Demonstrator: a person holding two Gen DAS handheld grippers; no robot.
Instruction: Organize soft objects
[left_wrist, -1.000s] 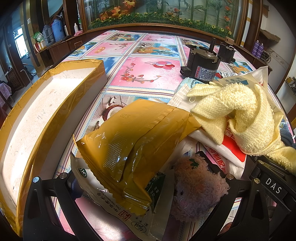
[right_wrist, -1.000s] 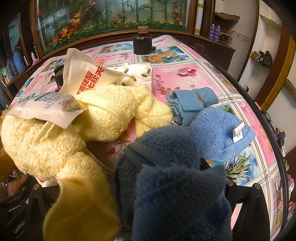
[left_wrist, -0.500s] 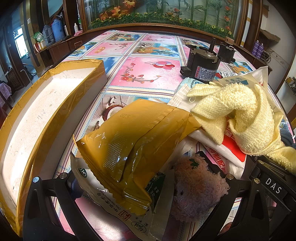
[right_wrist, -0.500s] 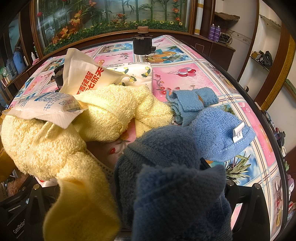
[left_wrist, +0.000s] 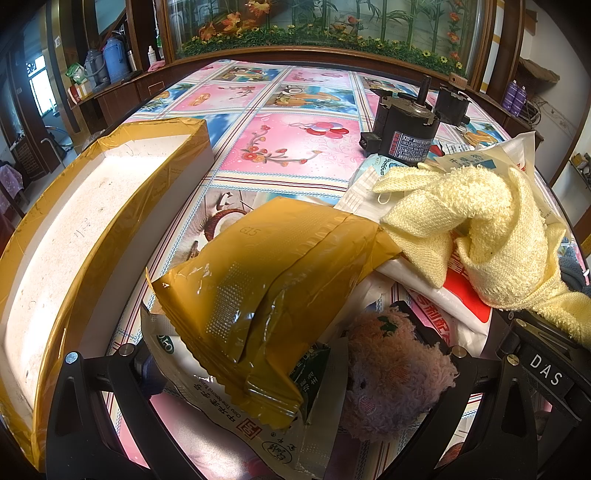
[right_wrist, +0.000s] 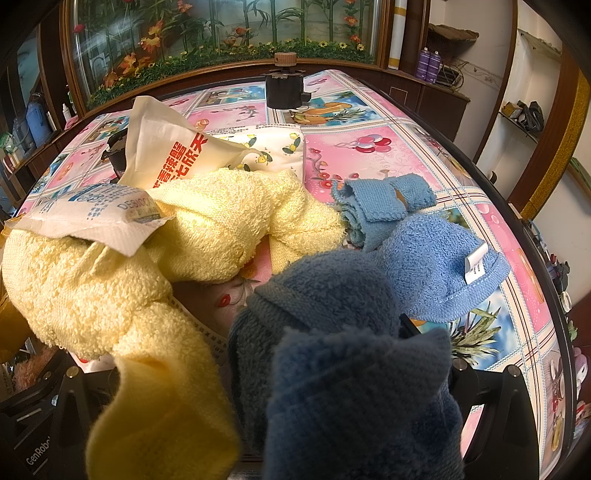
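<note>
A mustard plastic pouch (left_wrist: 273, 291) is lying across the open left gripper (left_wrist: 280, 369), overlapping a pink plush toy (left_wrist: 395, 373); a yellow towel (left_wrist: 480, 229) is draping nearby.

My left gripper (left_wrist: 291, 402) has two broad black plastic fingers (left_wrist: 88, 413), angular and matt, each with a small silver screw head near its upper end and another round silver fastener further in. In that same view, at the right edge, a black block carries white letters reading "DAS". My right gripper (right_wrist: 266, 413) is built the same: black arms, silver screws, mostly hidden behind cloth. At the lower left of the right wrist view, black housing shows white lettering, seemingly "GenRob", cut off by the frame.
</note>
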